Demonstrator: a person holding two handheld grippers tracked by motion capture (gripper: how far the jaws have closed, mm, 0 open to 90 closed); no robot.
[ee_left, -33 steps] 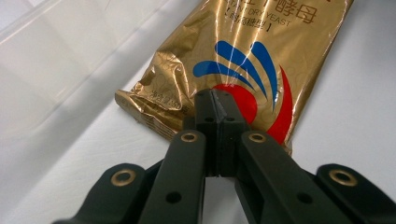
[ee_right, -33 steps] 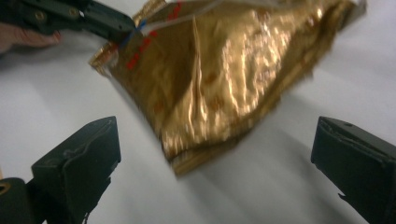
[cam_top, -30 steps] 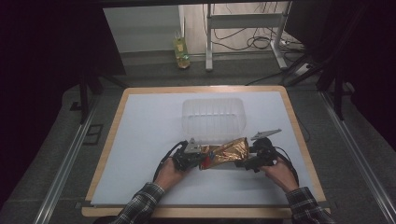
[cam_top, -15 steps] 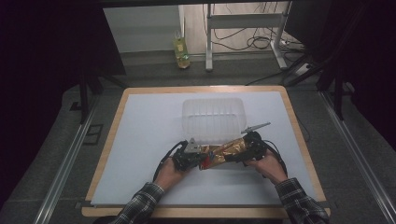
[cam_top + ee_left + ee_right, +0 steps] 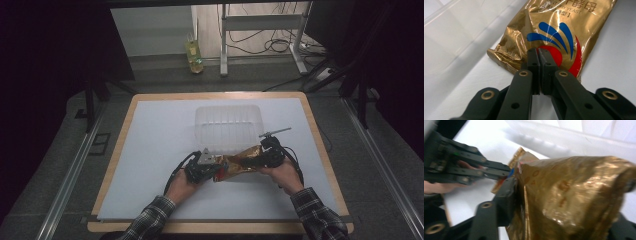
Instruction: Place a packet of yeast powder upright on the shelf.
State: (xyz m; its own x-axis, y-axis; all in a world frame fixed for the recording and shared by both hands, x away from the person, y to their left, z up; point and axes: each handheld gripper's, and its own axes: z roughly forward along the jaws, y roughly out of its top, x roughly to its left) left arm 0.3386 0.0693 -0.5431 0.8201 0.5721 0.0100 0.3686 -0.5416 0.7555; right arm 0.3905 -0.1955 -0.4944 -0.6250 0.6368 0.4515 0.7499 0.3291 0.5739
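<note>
A crinkled gold foil yeast packet (image 5: 240,161) with a blue and red mark (image 5: 559,27) stretches between both grippers, just in front of a clear plastic container (image 5: 227,127). My left gripper (image 5: 212,170) is shut on the packet's left end; in the left gripper view its jaws (image 5: 539,51) meet on the foil's edge. My right gripper (image 5: 262,159) has just been closing its jaws on the packet's right end. In the right gripper view the bulging foil (image 5: 574,195) sits between the jaws, with the left pad (image 5: 507,192) pressed on it and the right one hidden behind the foil.
The white mat (image 5: 155,150) covers a wood-edged table (image 5: 320,150). The container's ribbed wall (image 5: 574,135) lies close behind the packet. A yellow bottle (image 5: 195,55) and metal stand legs (image 5: 222,45) are on the floor beyond the table.
The right gripper has moved in toward the packet's right end and its jaws have gone from wide apart to closed on the foil. The left gripper stayed where it was, gripping.
</note>
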